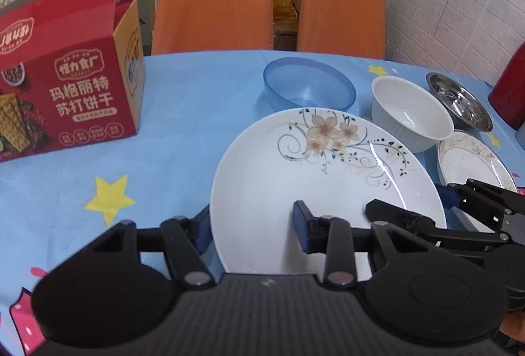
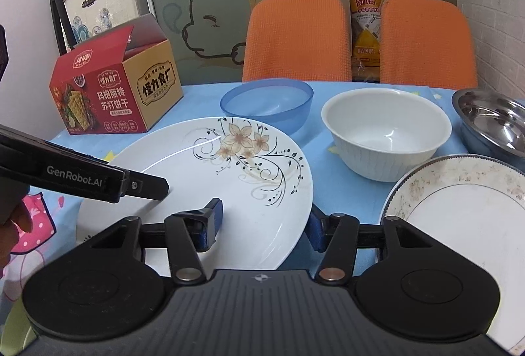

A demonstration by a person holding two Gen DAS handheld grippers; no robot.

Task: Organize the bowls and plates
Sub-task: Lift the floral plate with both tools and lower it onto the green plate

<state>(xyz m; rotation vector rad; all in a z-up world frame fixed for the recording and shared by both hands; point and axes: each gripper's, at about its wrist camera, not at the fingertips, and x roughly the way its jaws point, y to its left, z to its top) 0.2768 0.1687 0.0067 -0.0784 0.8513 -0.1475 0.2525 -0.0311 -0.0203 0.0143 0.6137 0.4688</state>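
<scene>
Both tools straddle the flowered plate (image 1: 328, 178) on the counter (image 1: 170, 132): the left tool (image 1: 252, 228) at its left rim, the right tool (image 2: 264, 221) at its right rim (neither visibly pinches it).

A worktop (image 2: 203, 93) covered in a light blue cloth with yellow stars fills the frame. At upper left stands an open red biscuit box (image 2: 111, 93). A large floral plate (image 2: 210, 178) lies at centre. Behind it sits a blue bowl (image 2: 267, 106). A white bowl (image 2: 387, 136) sits right of centre, a steel bowl (image 2: 492, 122) at far right, and a speckled plate (image 2: 459, 218) at lower right.
</scene>
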